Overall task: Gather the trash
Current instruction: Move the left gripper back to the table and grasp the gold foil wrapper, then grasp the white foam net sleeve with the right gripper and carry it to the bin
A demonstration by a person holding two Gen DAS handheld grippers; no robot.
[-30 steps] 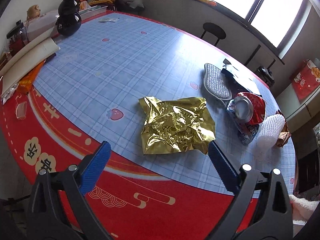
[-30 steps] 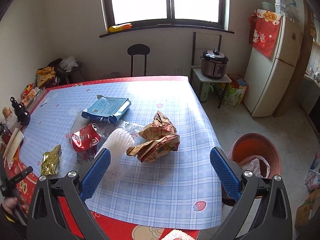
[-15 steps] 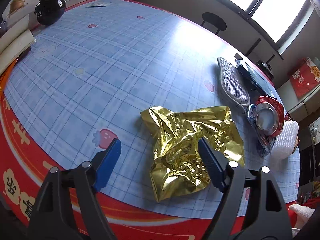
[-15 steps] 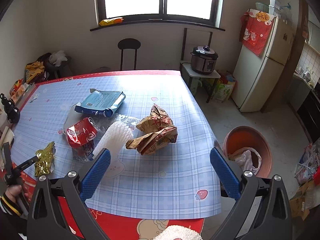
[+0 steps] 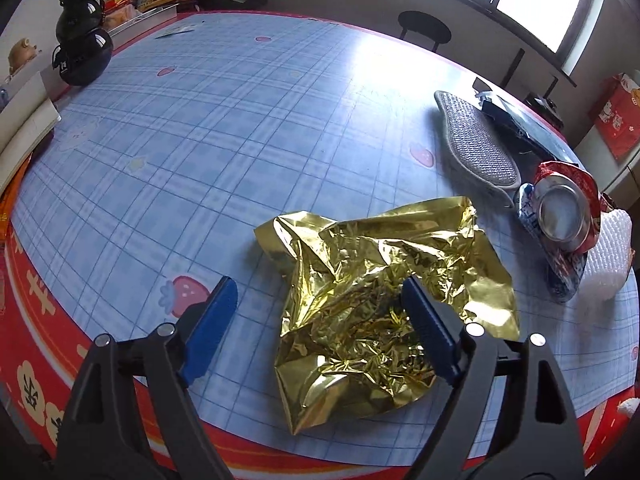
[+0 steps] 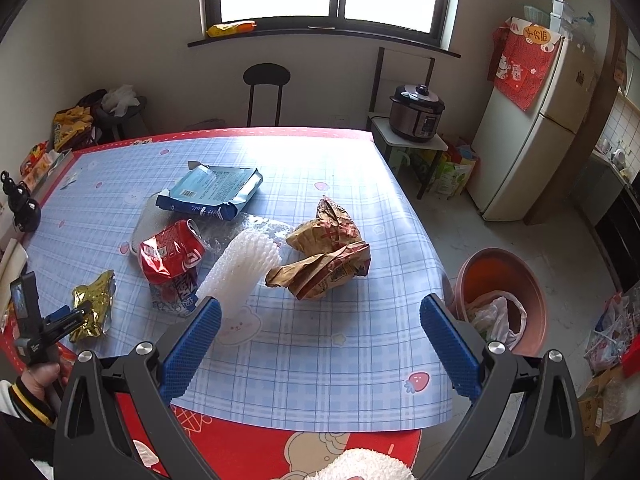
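A crumpled gold foil wrapper [image 5: 384, 296] lies near the table's front edge; it also shows in the right wrist view [image 6: 94, 306]. My left gripper [image 5: 316, 320] is open, its right finger over the foil, its left finger over bare cloth. A crushed red can [image 6: 172, 250], white foam netting [image 6: 244, 268], a brown paper bag [image 6: 328, 256] and a blue packet [image 6: 212, 192] lie mid-table. My right gripper [image 6: 320, 332] is open and empty, above the table's near edge. An orange bin [image 6: 500, 296] stands on the floor to the right.
A grey insole [image 5: 476, 148] lies behind the can. A black gourd ornament [image 5: 80, 52] and boxes stand at the table's left edge. A fridge [image 6: 536, 128], a rice cooker [image 6: 418, 112] and a stool [image 6: 266, 80] stand beyond the table.
My left gripper has moved forward and down onto the gold foil, which now lies between its fingers. The right gripper has shifted slightly closer to the table.
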